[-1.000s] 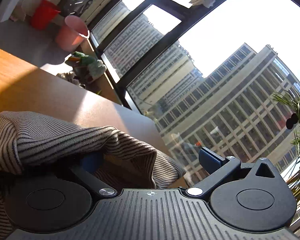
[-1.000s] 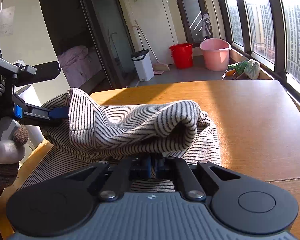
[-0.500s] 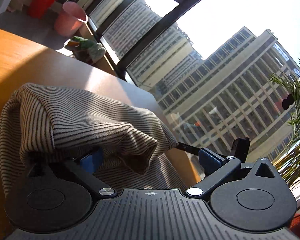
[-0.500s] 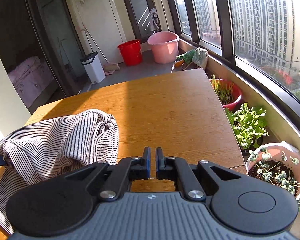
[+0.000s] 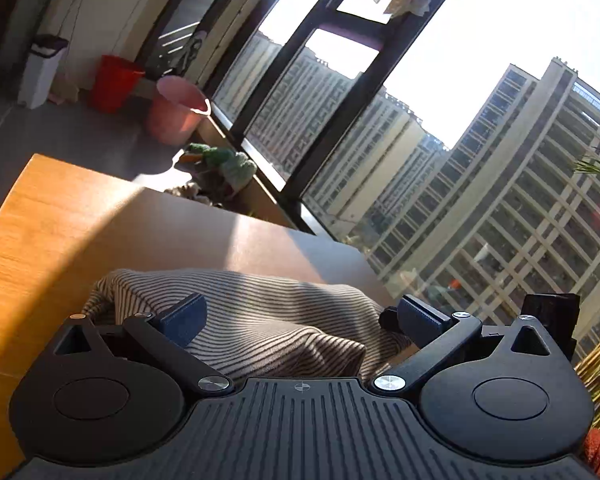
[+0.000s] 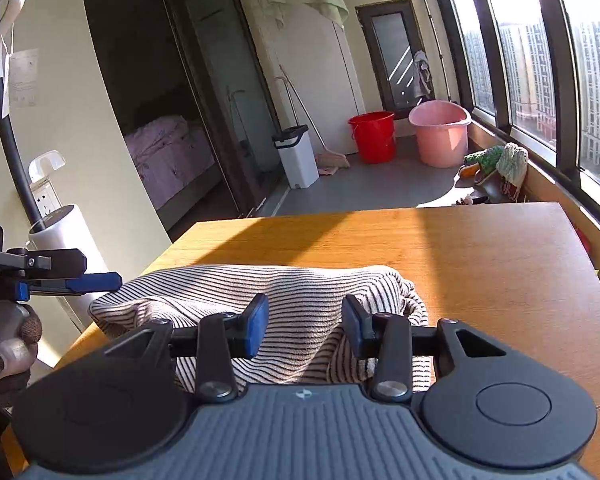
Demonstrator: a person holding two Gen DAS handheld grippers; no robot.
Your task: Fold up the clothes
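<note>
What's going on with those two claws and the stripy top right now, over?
Left gripper open, clear of cloth. Right gripper opening, nothing pinched. Striped top bunched on the wooden table, fold unfinished. Nothing in the way.

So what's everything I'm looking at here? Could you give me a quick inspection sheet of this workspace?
Surface: wooden table, partly sunlit, partly shaded.
Job's things: black-and-white striped knit garment, bunched in a loose heap near the table's near edge.
Clutter: nothing seen on the table besides the garment.
Grippers: left gripper open, pads apart above the garment; right gripper jaws opening, garment lying between them, pads not pressing it.
Cables: nothing seen.
Surroundings: red plastic bucket, pink plastic tub, white bin, broom on the grey floor; large windows facing tower blocks; a bed with purple cover through a doorway.
</note>
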